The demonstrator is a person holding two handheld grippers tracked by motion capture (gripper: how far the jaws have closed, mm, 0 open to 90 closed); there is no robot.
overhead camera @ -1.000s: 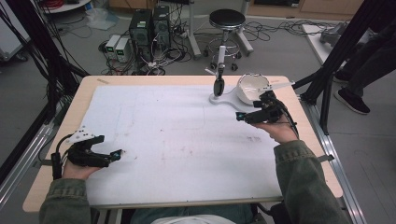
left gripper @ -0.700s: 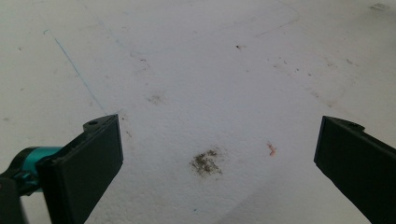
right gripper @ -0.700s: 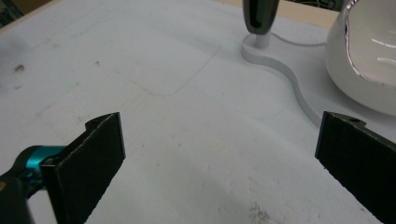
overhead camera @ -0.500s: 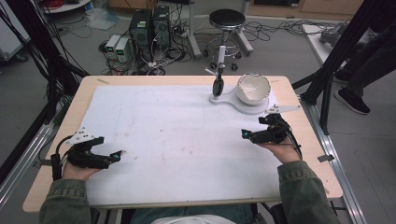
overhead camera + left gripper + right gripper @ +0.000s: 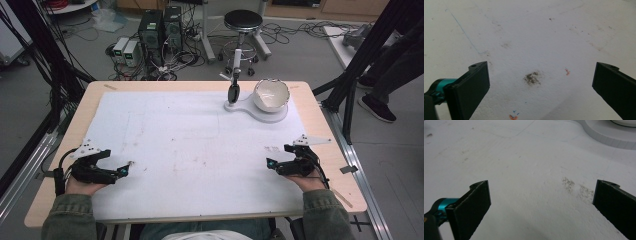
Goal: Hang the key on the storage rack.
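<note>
A white bowl (image 5: pixel 271 94) sits on a white keyhole-shaped stand (image 5: pixel 250 108) at the far right of the table, with a black and white upright handle (image 5: pixel 233 90) on the stand's left end. My right gripper (image 5: pixel 270 163) rests low near the front right of the white mat, open and empty, well short of the stand. In the right gripper view the stand's edge (image 5: pixel 606 137) lies ahead between wide jaws (image 5: pixel 541 200). My left gripper (image 5: pixel 126 170) rests at the front left, open with nothing in it; its own view looks at bare stained mat (image 5: pixel 532 78).
A white mat (image 5: pixel 200 145) covers most of the wooden table (image 5: pixel 95 90). Beyond the far edge are computer towers (image 5: pixel 161 27), cables and a round stool (image 5: pixel 242 22). Black frame posts (image 5: pixel 367 55) stand at the right, near a person's legs (image 5: pixel 395 80).
My right gripper has drawn back from beside the bowl and stand toward the front right of the table and come down low. The left gripper has stayed put.
</note>
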